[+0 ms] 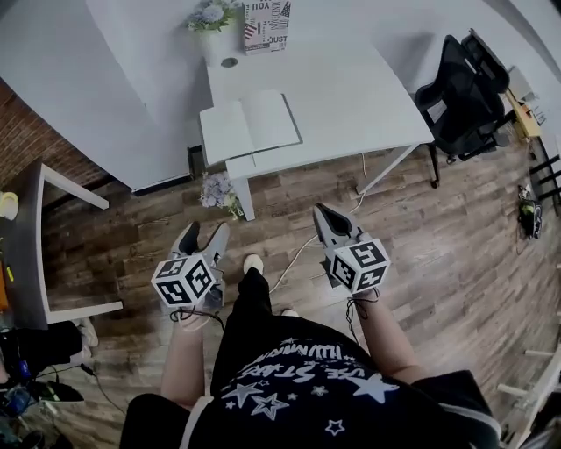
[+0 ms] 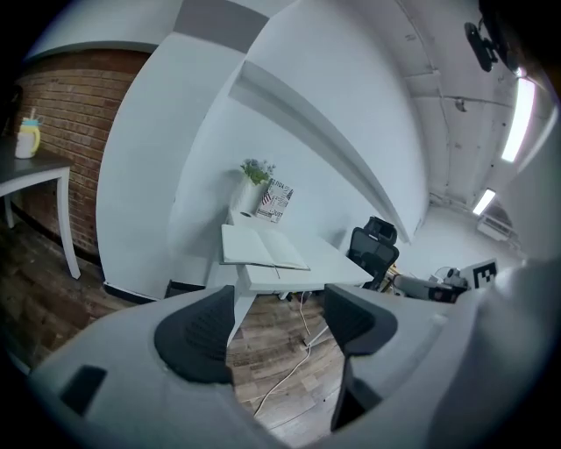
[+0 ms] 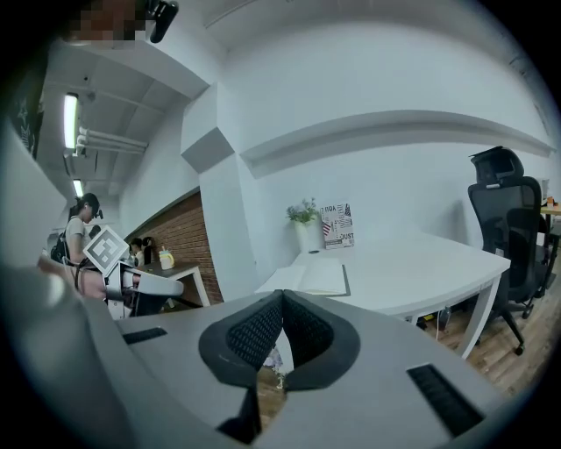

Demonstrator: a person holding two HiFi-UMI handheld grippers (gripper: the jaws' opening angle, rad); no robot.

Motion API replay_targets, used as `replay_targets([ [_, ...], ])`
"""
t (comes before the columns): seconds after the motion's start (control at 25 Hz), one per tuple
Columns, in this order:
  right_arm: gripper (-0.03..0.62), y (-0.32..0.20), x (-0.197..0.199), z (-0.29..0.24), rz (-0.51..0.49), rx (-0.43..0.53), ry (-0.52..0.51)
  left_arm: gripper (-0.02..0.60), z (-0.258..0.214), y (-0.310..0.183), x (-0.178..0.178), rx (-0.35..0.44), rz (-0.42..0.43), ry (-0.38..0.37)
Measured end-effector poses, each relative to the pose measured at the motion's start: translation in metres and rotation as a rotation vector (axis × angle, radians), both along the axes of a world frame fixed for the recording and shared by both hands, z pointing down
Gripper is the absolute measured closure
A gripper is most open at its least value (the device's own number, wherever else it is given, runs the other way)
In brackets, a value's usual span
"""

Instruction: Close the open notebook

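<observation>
An open white notebook (image 1: 250, 124) lies flat on the near left corner of the white desk (image 1: 351, 96); it also shows in the left gripper view as the notebook (image 2: 260, 247) and in the right gripper view as the notebook (image 3: 308, 278). Both grippers hang over the wooden floor, well short of the desk. My left gripper (image 1: 202, 238) is open with nothing between its jaws. My right gripper (image 1: 322, 213) is shut, pads touching, holding nothing.
A white vase of flowers (image 1: 210, 17) and a printed box (image 1: 266, 24) stand at the desk's back edge. A black office chair (image 1: 463, 96) sits to the right. A second table (image 1: 35, 237) stands left. A white cable (image 1: 294, 259) trails on the floor.
</observation>
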State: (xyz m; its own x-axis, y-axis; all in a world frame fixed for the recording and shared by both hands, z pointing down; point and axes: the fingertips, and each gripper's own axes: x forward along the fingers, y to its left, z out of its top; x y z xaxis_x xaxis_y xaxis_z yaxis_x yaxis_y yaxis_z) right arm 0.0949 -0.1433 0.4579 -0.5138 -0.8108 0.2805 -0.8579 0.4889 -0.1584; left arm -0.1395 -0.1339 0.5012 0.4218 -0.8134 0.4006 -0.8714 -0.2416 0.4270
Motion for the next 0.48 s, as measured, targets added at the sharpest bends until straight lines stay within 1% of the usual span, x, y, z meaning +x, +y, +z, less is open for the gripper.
replay_targets([
  [0.08, 0.592, -0.025, -0.008, 0.002, 0.003, -0.011, 0.005, 0.253, 0.005, -0.027, -0.005, -0.011, 0.0, 0.021],
  [0.24, 0.592, -0.073, -0.025, 0.008, 0.005, -0.031, 0.015, 0.255, 0.015, -0.077, -0.016, -0.027, 0.001, 0.03],
  [0.32, 0.592, -0.093, -0.03, 0.01, 0.007, -0.043, 0.021, 0.255, 0.024, -0.098, -0.018, -0.047, 0.008, 0.044],
  [0.48, 0.592, -0.126, -0.04, 0.015, 0.014, -0.068, 0.036, 0.255, 0.039, -0.135, -0.023, -0.093, 0.007, 0.107],
])
